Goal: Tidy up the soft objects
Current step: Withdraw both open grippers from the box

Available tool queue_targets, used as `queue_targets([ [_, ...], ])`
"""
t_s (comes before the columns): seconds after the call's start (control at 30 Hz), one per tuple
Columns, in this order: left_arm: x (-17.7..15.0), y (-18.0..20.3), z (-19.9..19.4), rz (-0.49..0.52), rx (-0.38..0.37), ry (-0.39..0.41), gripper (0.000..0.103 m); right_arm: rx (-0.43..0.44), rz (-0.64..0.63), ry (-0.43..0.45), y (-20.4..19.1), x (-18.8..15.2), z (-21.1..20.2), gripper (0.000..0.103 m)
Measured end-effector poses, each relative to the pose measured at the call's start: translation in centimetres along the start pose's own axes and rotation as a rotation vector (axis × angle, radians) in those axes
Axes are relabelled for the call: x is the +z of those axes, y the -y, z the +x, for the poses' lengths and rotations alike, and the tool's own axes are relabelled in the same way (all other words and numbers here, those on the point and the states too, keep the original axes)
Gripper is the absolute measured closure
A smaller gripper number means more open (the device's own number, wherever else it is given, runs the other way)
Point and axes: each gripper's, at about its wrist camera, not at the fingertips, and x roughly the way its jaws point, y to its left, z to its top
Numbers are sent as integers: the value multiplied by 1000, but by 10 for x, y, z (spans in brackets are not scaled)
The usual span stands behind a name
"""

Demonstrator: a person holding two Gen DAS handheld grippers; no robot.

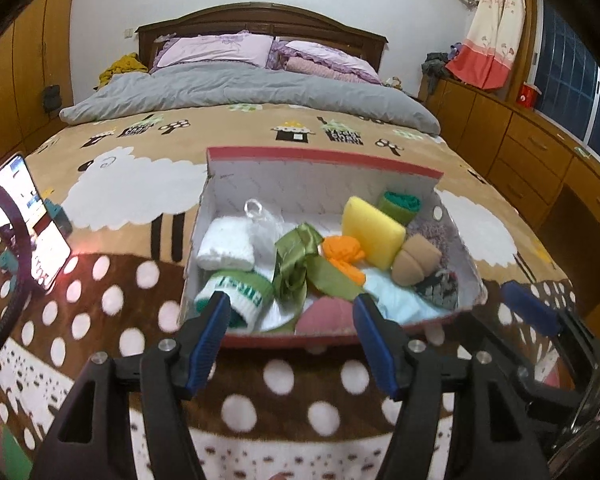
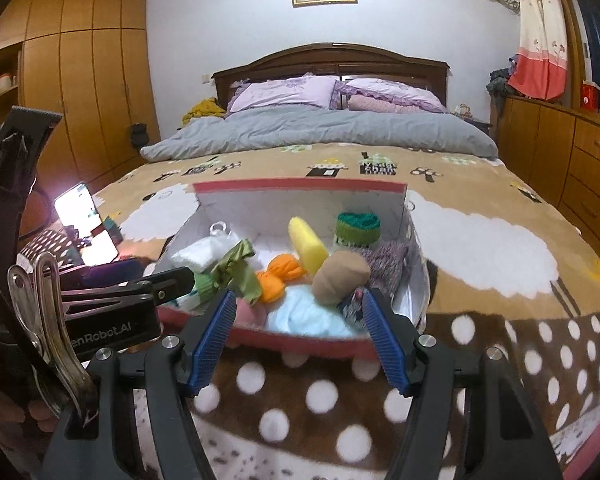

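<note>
A red-rimmed cardboard box [image 1: 324, 338] [image 2: 300, 342] lies open on the bed blanket. It holds a white knit cloth [image 1: 224, 246], a green-and-white sock roll [image 1: 240, 294], a green ribbon [image 1: 300, 264], an orange cloth [image 1: 342, 256] [image 2: 280, 274], a yellow sponge [image 1: 374, 232] [image 2: 306, 246], a tan sock ball [image 1: 414, 262] [image 2: 340, 276], a green knit roll [image 2: 358, 228] and a light blue cloth [image 2: 300, 312]. My left gripper [image 1: 292, 308] hovers open over the box's near edge, holding nothing. My right gripper [image 2: 300, 304] stands open beside it, also with nothing in it.
A lit phone [image 1: 32, 216] [image 2: 88, 216] stands on the blanket left of the box. A grey duvet [image 1: 240, 92] and pillows lie at the bed's head. Wooden drawers [image 1: 532, 152] run along the right, a wardrobe [image 2: 84, 80] along the left.
</note>
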Motion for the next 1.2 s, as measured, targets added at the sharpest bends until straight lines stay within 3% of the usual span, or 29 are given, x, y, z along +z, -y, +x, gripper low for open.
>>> queue_targets([
  [0.5, -45, -3, 12, -10, 11, -85, 36, -44, 70, -51, -2, -42, -3, 36],
  [0.73, -54, 0, 28, -4, 28, -82, 36, -68, 102, -88, 9, -53, 12, 36],
  [0.97, -61, 3, 44, 6, 22, -139, 36, -56, 128, -115, 13, -60, 19, 36],
  [1.2, -64, 3, 46, 17, 41, -128, 36, -43, 143, -136, 12, -67, 26, 36],
])
